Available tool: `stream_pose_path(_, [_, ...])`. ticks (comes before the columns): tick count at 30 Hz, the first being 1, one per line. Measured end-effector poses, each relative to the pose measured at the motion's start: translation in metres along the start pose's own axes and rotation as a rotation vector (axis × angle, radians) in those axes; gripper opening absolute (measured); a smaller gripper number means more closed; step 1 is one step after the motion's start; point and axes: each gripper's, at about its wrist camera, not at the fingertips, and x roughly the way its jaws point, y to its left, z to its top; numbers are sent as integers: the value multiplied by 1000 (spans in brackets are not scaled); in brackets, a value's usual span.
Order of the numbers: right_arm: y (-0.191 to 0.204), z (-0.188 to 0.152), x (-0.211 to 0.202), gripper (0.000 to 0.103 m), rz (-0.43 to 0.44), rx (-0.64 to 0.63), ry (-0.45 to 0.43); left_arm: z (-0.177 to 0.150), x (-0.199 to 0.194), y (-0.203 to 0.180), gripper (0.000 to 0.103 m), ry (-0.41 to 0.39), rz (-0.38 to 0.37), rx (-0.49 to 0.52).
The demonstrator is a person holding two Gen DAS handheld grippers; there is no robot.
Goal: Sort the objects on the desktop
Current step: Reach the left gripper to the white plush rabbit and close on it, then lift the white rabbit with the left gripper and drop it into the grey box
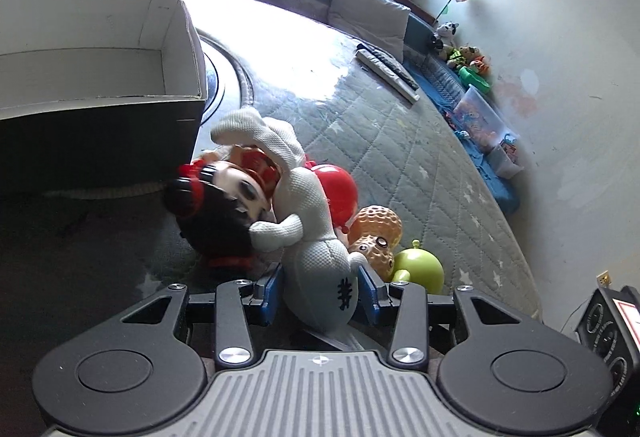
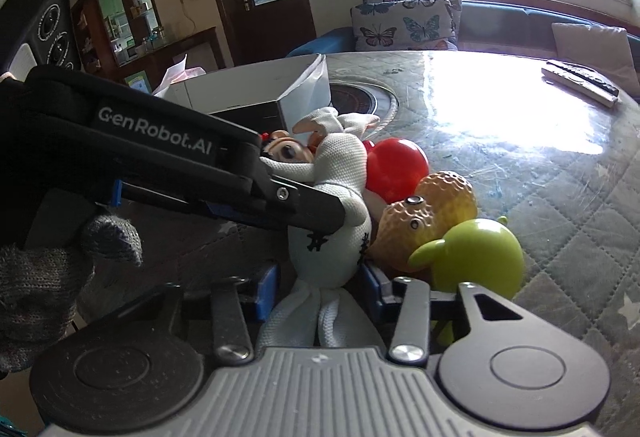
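Note:
A white plush rabbit (image 1: 316, 237) lies on the quilted table among a black-haired doll head (image 1: 224, 205), a red ball toy (image 1: 340, 189), an orange peanut toy (image 1: 376, 233) and a green round toy (image 1: 420, 269). My left gripper (image 1: 320, 293) is shut on the rabbit's body. In the right wrist view my right gripper (image 2: 320, 285) is shut on the rabbit (image 2: 336, 197) lower down, by its legs. The left gripper (image 2: 312, 209) crosses in from the left onto the rabbit. The peanut toy (image 2: 432, 217), the green toy (image 2: 480, 253) and the red ball (image 2: 396, 165) sit just right of it.
An open white box (image 1: 100, 53) stands at the left, close behind the doll head; it also shows in the right wrist view (image 2: 280, 93). Remote controls (image 1: 388, 73) lie at the table's far side. A sofa with butterfly cushions (image 2: 404, 25) runs behind the table.

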Motion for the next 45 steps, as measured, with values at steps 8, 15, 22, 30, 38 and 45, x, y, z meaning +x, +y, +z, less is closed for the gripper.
stream_pose_path(8, [0,0,1,34,-2,-3,0,-2,6,3,42,-17,4,1])
stream_pose_path(15, [4,0,0,33,-14,-14,0,-2,9,10,46,-10,-21,-53])
stream_pose_path(22, [9,2,-6,29,-6,-21,-11,-7,0,11,39,-33,-44,-64])
stream_pose_path(30, [27,14,-21,29,22,-89,-81,-9,-39,12,38,-147,-57,-52])
stream_pose_path(38, [62,57,-13,29,75,-234,-128,2,-85,32,38,-313,-24,-93])
stream_pose_path(45, [104,97,19,29,125,-365,-137,25,-113,73,38,-413,23,-171])
